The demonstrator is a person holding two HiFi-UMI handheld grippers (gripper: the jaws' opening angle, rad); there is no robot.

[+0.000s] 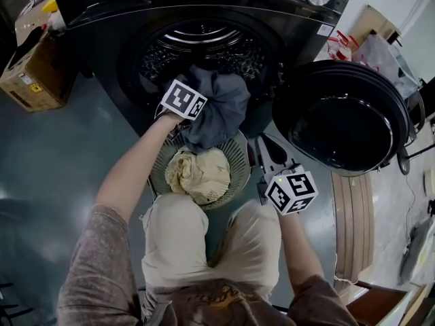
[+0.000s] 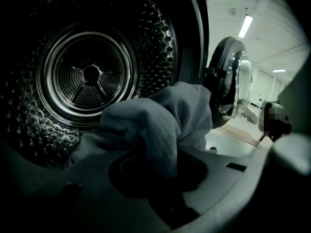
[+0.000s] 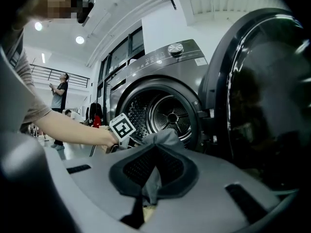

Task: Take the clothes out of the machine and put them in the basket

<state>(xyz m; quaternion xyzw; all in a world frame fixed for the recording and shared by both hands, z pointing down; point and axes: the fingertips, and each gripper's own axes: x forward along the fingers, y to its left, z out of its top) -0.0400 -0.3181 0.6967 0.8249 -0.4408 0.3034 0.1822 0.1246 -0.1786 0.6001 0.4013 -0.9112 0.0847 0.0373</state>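
The person's knees (image 1: 204,243), in tan trousers, are right up close and bent low over the floor. Just past them sits the round green basket (image 1: 239,156), with a pale yellow cloth (image 1: 200,174) bunched up inside it.

The left claw (image 2: 163,164) is above the basket, at the mouth of the black washing machine (image 1: 204,19). Its two jaws are pressed onto a grey-blue cloth (image 1: 219,107) and pinch a fold of it. The cloth bulges up in front of the claw. The rest of it hangs down from the machine's mouth over the far side of the basket. Behind the cloth, straight ahead of the left claw, is the shiny drum (image 2: 90,74) with its many small holes.

The right claw (image 3: 151,178) is beside the basket, on its right. Its jaws stand a little apart and pinch nothing. It points at the machine, and the grey-blue cloth and the left claw are in front of it, a bit to its left. The round door (image 1: 346,117) hangs wide open, just to the right of this claw.

Far off to the left of the left claw is a brown cardboard box (image 1: 34,73).
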